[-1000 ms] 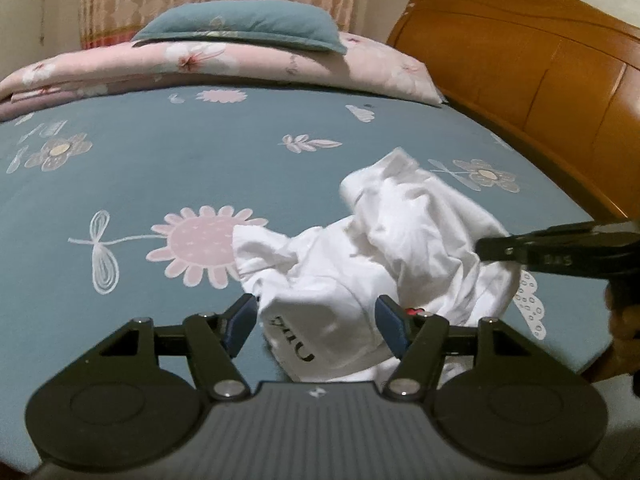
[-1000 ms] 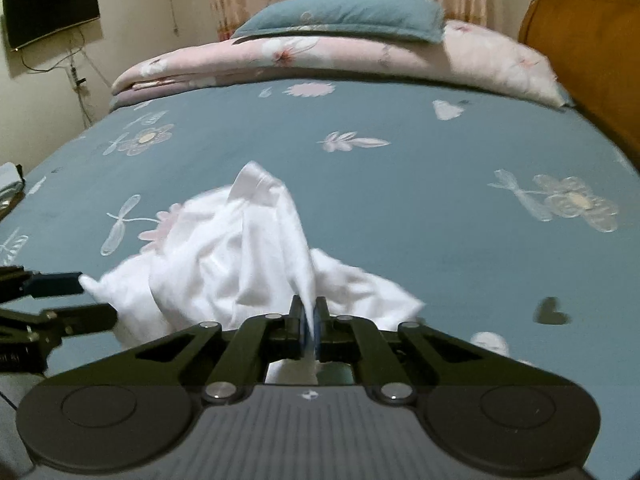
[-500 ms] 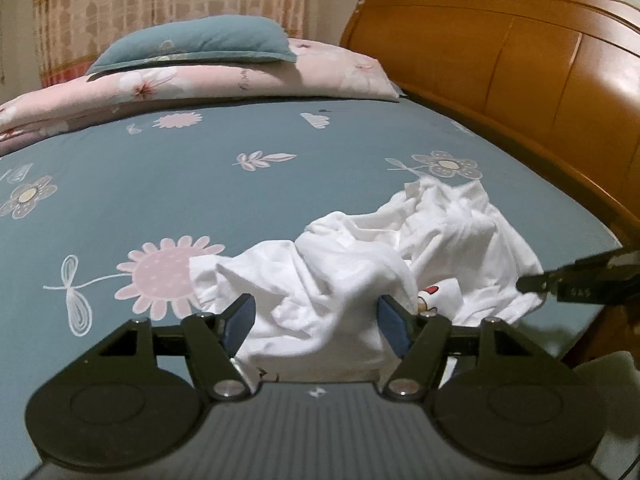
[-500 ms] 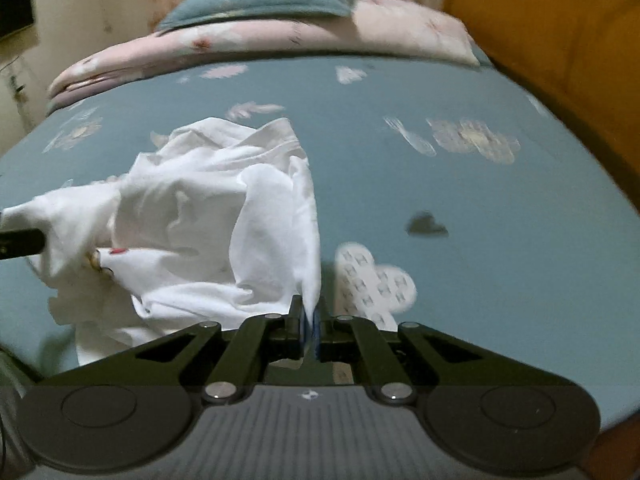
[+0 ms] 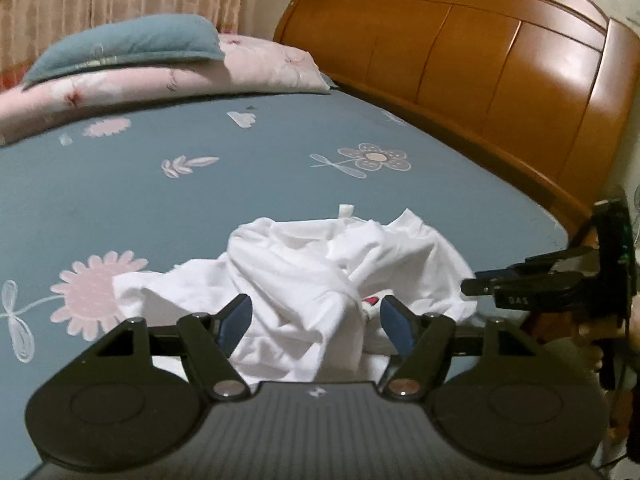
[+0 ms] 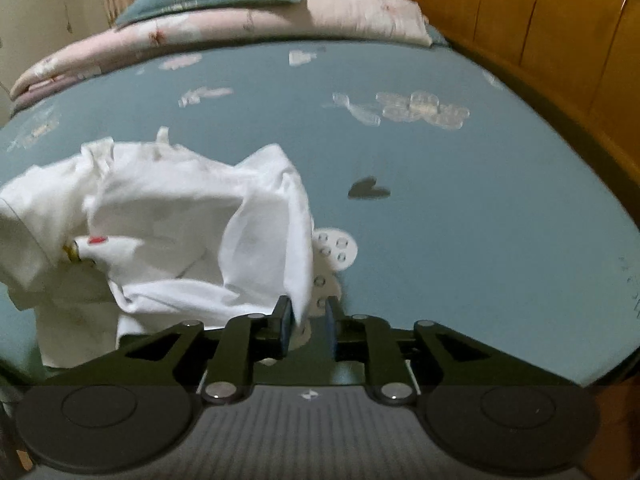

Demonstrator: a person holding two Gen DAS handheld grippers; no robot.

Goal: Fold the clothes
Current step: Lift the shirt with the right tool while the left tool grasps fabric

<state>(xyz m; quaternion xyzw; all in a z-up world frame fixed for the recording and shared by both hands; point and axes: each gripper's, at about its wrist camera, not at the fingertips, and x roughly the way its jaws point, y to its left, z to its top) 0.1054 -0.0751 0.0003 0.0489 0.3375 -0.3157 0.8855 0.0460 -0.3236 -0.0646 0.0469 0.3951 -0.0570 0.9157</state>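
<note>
Meanwhile both grippers pointed down at the blue floral bedsheet [image 5: 248, 200], where the crumpled white garment [image 5: 320, 276] lay near the bed's front edge. The left gripper [image 5: 315, 322] stood wide open with bunched cloth between its blue pads, unpinched. The right gripper [image 6: 307, 325] had just been opening, a cloth edge hanging loose between its narrowly parted jaws.
</note>
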